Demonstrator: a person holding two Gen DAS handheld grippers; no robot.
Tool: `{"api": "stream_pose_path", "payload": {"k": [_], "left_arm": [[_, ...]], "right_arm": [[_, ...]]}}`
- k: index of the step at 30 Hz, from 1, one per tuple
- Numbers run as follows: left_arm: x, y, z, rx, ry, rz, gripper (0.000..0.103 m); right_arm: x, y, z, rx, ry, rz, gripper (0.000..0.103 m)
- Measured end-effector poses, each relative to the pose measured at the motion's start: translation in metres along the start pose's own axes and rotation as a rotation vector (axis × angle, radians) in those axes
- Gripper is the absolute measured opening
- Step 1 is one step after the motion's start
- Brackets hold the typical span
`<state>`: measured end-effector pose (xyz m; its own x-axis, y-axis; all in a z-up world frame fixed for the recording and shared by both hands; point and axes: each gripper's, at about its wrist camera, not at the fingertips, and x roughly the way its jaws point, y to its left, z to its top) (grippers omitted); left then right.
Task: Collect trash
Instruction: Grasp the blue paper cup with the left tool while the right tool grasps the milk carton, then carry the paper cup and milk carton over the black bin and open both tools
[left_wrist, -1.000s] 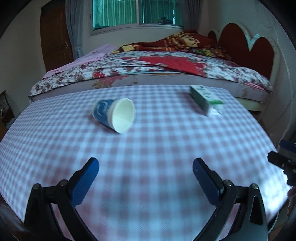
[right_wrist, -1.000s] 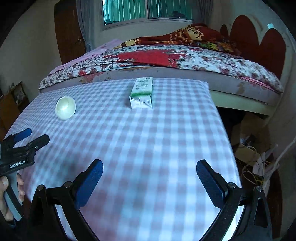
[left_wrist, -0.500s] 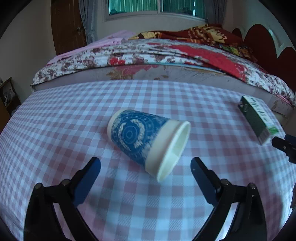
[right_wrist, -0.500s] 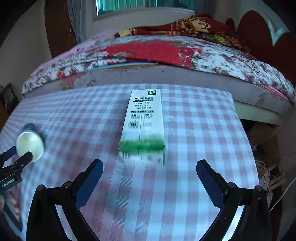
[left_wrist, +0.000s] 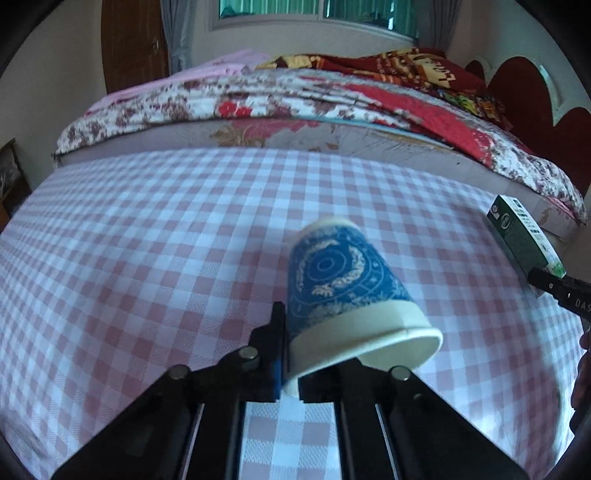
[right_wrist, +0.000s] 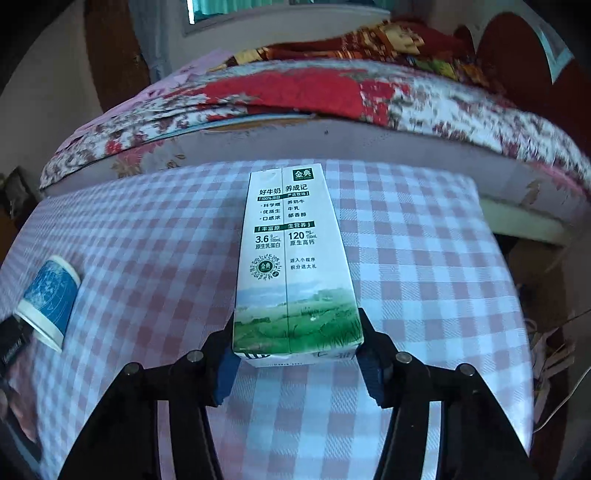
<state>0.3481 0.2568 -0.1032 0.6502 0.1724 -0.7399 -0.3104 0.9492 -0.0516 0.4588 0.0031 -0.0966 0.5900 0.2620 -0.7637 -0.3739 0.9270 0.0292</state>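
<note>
Blue-patterned paper cup with cream rim (left_wrist: 343, 295) lies on its side on the pink-and-white checked tablecloth (left_wrist: 147, 258), rim end toward the left gripper (left_wrist: 291, 369); jaws drawn almost together, pinching the cup wall at the rim, one finger outside on the cup's left, the other hidden beneath the mouth; the rim is squashed to an oval; cup interior not visible from this side.

White-and-green rectangular milk carton (right_wrist: 291, 258) lies flat, long axis pointing away toward the bed; its near end sits between the blue pads of the right gripper (right_wrist: 295, 354); jaws closing, half-wide, both pads touching the carton's side edges; carton ends look closed, contents cannot be told.

From the right wrist view the cup lies at far left, well apart from the carton; open cloth between them.

Far table edge runs along the floral-quilted bed (right_wrist: 332, 92); carton's far end lies near that edge; right table edge drops to a floor with tangled cables (right_wrist: 550, 343).
</note>
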Motion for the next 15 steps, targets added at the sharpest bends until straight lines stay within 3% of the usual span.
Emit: {"api": "stream_pose_path", "payload": {"k": [15], "left_arm": [[-0.060, -0.035, -0.012, 0.056, -0.091, -0.089, 0.003]], "right_arm": [[-0.095, -0.017, -0.049, -0.006, -0.111, 0.010, 0.057]]}}
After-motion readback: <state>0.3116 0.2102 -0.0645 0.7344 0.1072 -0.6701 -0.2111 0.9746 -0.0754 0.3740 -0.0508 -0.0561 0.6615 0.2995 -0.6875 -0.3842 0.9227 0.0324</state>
